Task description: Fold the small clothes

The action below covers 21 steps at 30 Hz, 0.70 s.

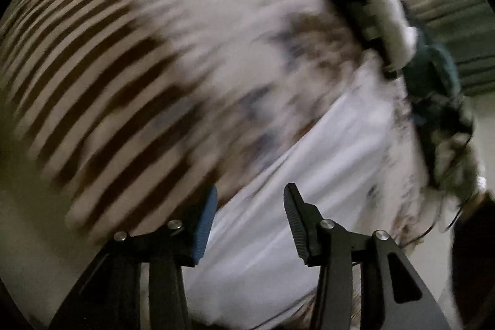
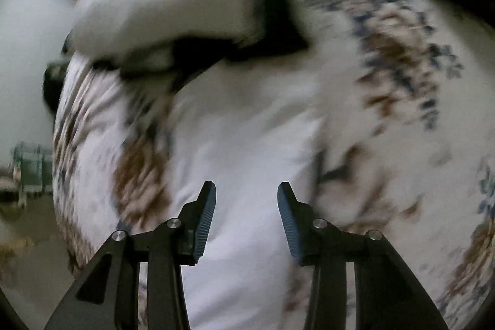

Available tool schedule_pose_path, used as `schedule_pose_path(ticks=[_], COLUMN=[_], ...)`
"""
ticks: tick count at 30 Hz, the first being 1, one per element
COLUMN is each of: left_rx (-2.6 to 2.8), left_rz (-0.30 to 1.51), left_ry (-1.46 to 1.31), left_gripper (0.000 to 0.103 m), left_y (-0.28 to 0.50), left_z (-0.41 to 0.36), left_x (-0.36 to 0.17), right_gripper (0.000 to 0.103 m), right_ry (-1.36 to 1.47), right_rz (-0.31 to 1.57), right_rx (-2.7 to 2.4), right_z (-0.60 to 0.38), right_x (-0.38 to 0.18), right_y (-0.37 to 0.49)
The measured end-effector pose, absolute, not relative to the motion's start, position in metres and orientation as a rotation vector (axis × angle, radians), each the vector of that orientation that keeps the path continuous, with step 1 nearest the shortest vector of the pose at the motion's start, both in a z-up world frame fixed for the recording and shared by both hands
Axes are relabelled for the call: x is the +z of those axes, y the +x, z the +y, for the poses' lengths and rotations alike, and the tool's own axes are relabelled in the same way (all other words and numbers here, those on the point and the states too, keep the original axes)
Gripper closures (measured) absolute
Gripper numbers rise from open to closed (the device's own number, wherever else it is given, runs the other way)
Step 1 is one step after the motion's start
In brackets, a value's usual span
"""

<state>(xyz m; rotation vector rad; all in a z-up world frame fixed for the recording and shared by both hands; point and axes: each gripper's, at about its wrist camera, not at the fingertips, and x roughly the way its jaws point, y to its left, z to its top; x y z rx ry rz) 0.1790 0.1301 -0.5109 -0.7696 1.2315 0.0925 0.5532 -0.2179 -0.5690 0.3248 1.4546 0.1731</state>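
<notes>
Both the left hand-held gripper point(image 1: 250, 200) and the right hand-held gripper point(image 2: 246, 197) hang empty, jaws apart, above the white garment point(image 2: 241, 144) lying on the patterned bedspread point(image 2: 402, 67), so a hasty pinch could catch bedspread too.

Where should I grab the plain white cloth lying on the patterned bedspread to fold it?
Probably the white cloth by its near edge, coming down from above: it lies flat on the bedspread, so only an edge gives a pinch. Both the left gripper and right gripper are open, empty. Blur hides corners.
</notes>
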Motion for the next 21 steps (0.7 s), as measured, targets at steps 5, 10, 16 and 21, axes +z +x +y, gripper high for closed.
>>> schedule_pose_path(ticks=[5, 10, 16, 21], left_rx=[-0.096, -0.197, -0.189, -0.193], left_rz=[1.183, 1.235, 1.326, 1.348], left_ry=[-0.664, -0.481, -0.266, -0.266], left_gripper=[0.052, 0.052, 0.052, 0.052], left_y=[0.355, 0.490, 0.552, 0.558], left_z=[0.085, 0.035, -0.008, -0.008], left_x=[-0.522, -0.546, -0.582, -0.592], right_gripper=[0.059, 0.059, 0.099, 0.099], right_ry=[0.441, 0.503, 0.458, 0.485], right_rz=[1.455, 1.484, 1.423, 1.456], right_rx=[0.170, 0.181, 0.172, 0.169], right_z=[-0.254, -0.256, -0.254, -0.265], right_x=[-0.605, -0.639, -0.645, -0.658], right_y=[0.587, 0.609, 0.618, 0.628])
